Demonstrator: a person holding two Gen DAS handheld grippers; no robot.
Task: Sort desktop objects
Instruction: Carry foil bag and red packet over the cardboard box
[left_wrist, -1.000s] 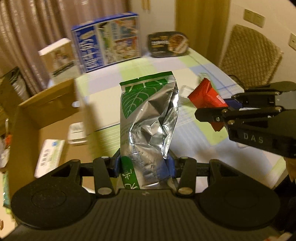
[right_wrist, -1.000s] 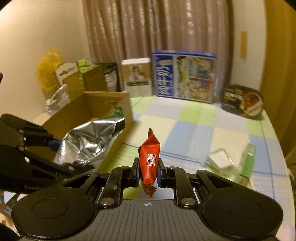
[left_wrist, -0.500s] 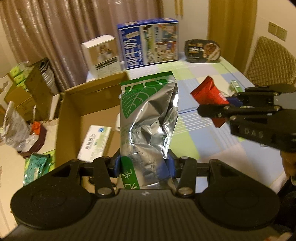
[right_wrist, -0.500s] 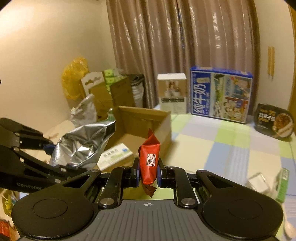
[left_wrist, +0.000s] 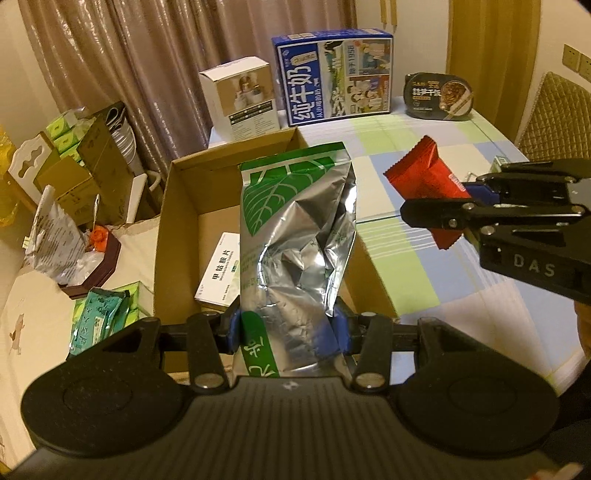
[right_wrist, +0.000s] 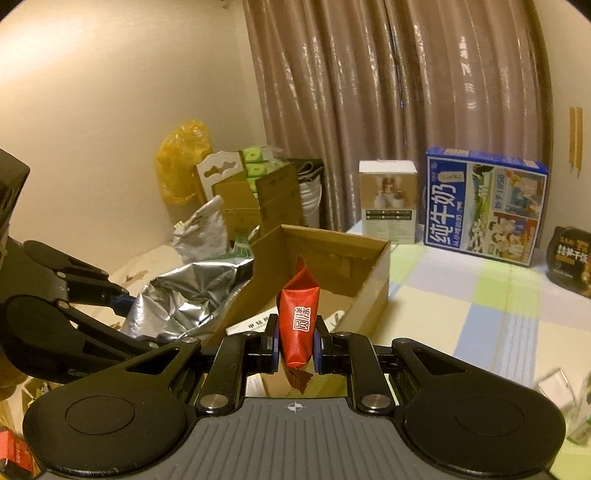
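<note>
My left gripper (left_wrist: 286, 328) is shut on a crumpled silver and green foil bag (left_wrist: 295, 236), which hangs over the open cardboard box (left_wrist: 173, 206) at the table's left edge. A white medicine packet (left_wrist: 221, 277) lies inside the box. My right gripper (right_wrist: 295, 345) is shut on a small red snack packet (right_wrist: 297, 325), held upright beside the box's near corner. In the left wrist view the right gripper (left_wrist: 461, 199) and the red packet (left_wrist: 424, 173) hover to the right of the foil bag. The right wrist view shows the foil bag (right_wrist: 188, 295) at the left, over the box (right_wrist: 369, 280).
A blue milk carton (left_wrist: 332, 77), a white box (left_wrist: 240, 99) and a black ready-meal tray (left_wrist: 437, 98) stand at the table's back edge. A clear plastic piece (right_wrist: 554, 387) lies on the checked tablecloth (right_wrist: 498, 314). Boxes and bags (left_wrist: 74, 177) clutter the floor at left. A woven chair (left_wrist: 554, 110) stands right.
Both grippers have swung left with their loads. The foil bag now hangs over the cardboard box, and the red packet has come to the box's near corner.
</note>
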